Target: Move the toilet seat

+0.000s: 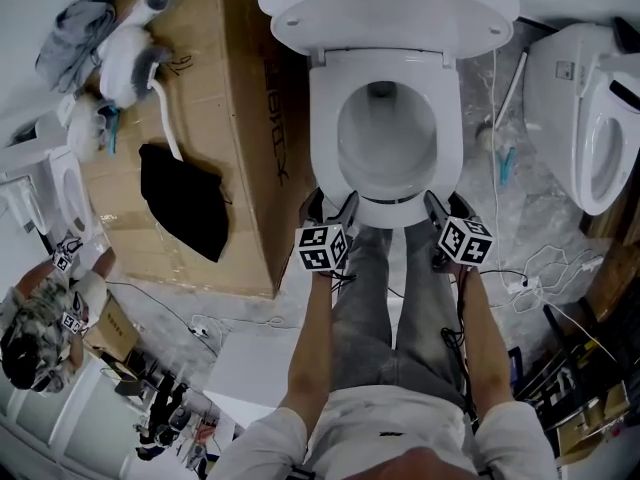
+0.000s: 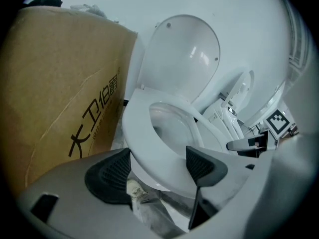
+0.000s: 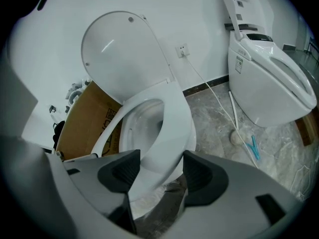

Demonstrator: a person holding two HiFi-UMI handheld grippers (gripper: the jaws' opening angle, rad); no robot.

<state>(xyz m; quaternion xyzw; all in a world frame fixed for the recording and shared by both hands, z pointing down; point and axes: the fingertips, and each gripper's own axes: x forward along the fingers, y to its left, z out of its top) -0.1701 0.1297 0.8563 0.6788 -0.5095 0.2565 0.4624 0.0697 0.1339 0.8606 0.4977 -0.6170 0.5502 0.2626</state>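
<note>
A: Your left gripper (image 1: 332, 206) is clamped on the seat (image 1: 325, 138), at the left of its front edge. In the left gripper view the rim fills the gap from one pad to the other.

B: Your right gripper (image 1: 448, 208) has the same hold at the right of that front edge. Its jaws stand at a middling width, with the rim pinched between the pads (image 3: 119, 171).

A: So you have the seat by its front with both grippers, side by side, each pointing steeply down.

B: The seat is up off the bowl (image 3: 144, 116). In the right gripper view you can see it tilted. Its front sits higher than the bowl's rim, and its back end meets the foot of the lid (image 1: 385, 8).

A: That lid stands upright behind the seat, fully open.

B: You stand right in front of the toilet, with your legs between the two grippers in the head view.

A: To your left a box (image 1: 200, 88) lies just beside the toilet, with a black cloth (image 1: 185, 198) on top of it.

B: To your right a second toilet (image 1: 590, 118) stands apart from yours on the floor.
</note>
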